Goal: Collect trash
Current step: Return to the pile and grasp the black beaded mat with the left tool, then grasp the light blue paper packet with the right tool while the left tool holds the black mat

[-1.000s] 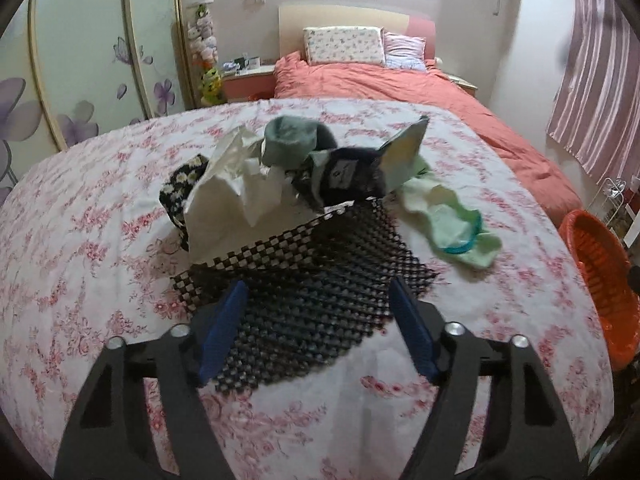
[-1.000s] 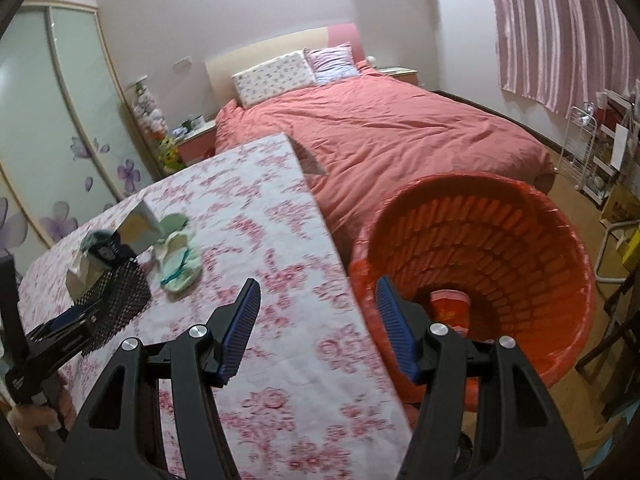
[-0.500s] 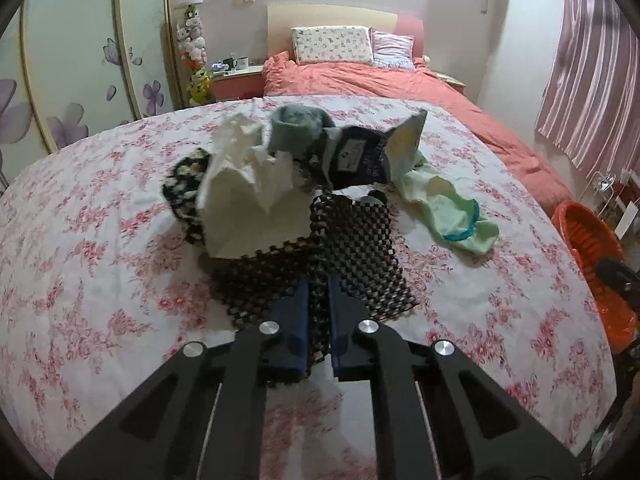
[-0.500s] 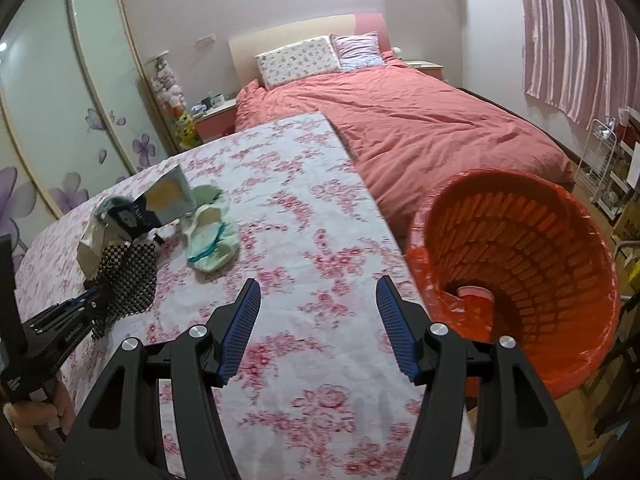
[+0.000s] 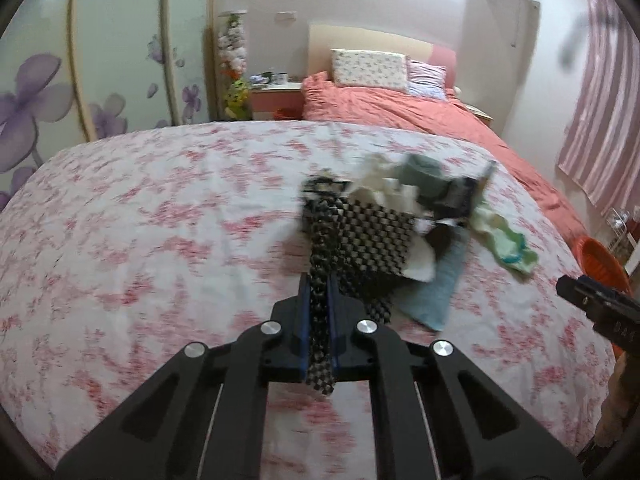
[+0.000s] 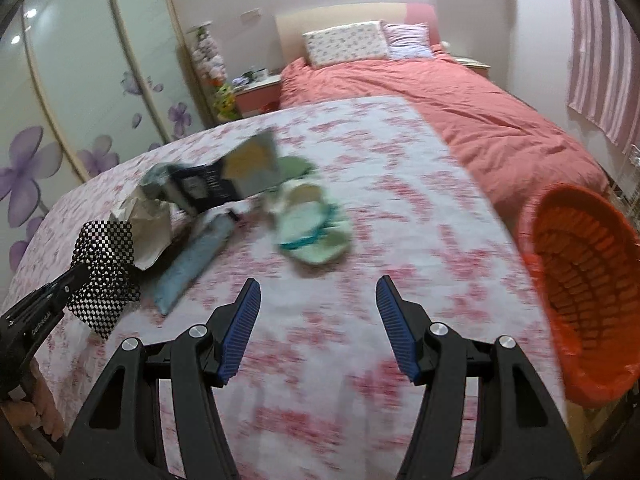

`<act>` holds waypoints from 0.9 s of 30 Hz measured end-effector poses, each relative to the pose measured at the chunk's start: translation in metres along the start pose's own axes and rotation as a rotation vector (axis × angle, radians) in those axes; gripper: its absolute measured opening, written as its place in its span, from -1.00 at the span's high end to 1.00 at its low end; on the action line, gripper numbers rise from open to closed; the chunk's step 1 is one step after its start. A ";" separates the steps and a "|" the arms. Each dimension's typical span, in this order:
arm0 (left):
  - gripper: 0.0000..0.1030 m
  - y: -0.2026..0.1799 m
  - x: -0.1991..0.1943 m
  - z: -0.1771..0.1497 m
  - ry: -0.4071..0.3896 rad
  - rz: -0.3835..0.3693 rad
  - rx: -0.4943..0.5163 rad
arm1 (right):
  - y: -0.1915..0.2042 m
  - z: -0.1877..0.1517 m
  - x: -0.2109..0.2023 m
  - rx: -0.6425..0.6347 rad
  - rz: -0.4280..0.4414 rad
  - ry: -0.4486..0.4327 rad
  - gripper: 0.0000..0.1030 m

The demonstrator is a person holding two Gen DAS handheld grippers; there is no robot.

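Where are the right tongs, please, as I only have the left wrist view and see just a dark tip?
Observer: The right tongs hang open and empty over the flowered cloth, short of the green slipper.
Operator: Thanks; how does the basket stand?
Observer: The orange basket stands beside the cloth's right edge, mouth facing the tongs.
Operator: And my mesh mat?
Observer: The mesh mat dangles from the left tongs beside the white paper.

Dim indoor light, motion blur, fisheye

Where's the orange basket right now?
The orange basket stands off the right edge of the flowered table, in front of the pink bed. In the left wrist view only its rim shows at far right.
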State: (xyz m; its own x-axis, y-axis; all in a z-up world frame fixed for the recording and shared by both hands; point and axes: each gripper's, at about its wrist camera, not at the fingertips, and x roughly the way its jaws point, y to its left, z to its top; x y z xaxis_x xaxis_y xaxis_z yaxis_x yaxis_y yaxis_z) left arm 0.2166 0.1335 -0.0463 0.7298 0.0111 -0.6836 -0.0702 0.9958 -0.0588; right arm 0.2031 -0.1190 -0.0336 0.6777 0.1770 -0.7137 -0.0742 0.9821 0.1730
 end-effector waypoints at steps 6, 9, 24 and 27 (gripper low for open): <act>0.84 0.042 0.009 0.002 0.016 0.039 -0.062 | 0.048 0.002 0.024 -0.068 0.044 0.042 -0.17; 0.84 0.060 0.012 0.002 0.020 0.057 -0.090 | 0.068 0.003 0.037 -0.089 0.063 0.065 -0.17; 0.83 0.092 0.031 -0.004 0.087 0.049 -0.177 | 0.082 0.002 0.055 -0.116 -0.032 0.103 -0.14; 0.82 0.094 0.033 -0.004 0.095 0.044 -0.184 | 0.055 0.001 0.049 -0.071 -0.067 0.104 -0.13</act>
State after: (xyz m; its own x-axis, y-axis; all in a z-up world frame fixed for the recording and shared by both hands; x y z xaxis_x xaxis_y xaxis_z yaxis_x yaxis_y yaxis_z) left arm 0.2311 0.2270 -0.0770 0.6566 0.0371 -0.7534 -0.2302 0.9610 -0.1532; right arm 0.2332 -0.0565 -0.0588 0.6040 0.1129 -0.7890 -0.0856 0.9934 0.0766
